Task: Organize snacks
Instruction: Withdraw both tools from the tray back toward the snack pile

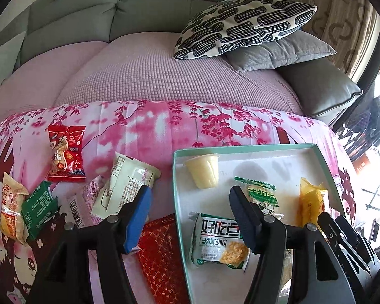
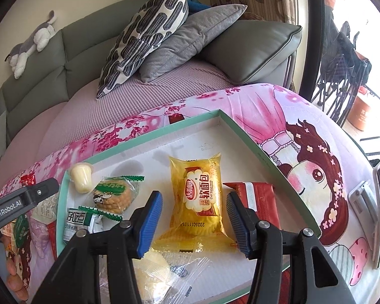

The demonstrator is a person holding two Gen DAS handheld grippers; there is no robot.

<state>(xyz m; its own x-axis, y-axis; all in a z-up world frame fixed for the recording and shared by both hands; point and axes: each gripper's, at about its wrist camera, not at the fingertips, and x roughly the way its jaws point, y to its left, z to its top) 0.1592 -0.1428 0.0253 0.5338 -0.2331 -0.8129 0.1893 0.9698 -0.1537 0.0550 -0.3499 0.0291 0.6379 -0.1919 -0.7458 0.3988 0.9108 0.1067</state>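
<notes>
A shallow mint-rimmed white box (image 1: 271,147) (image 2: 243,129) lies on a pink cartoon blanket. In it are a jelly cup (image 1: 204,169) (image 2: 81,177), a green biscuit pack (image 1: 262,195) (image 2: 114,196), a white-green pack (image 1: 219,239) (image 2: 82,221), a yellow bread pack (image 1: 310,202) (image 2: 200,197), a red packet (image 2: 259,200) and a clear-wrapped cake (image 2: 154,271). My left gripper (image 1: 187,217) is open over the box's left rim. My right gripper (image 2: 193,224) is open, straddling the yellow bread pack.
Loose snacks lie left of the box: a red peanut pack (image 1: 66,153), a cream packet (image 1: 125,183), a green packet (image 1: 39,206), an orange-yellow pack (image 1: 11,201), a red patterned packet (image 1: 162,258). Pillows (image 1: 243,26) lie on the sofa behind. A phone stand (image 2: 364,200) is at right.
</notes>
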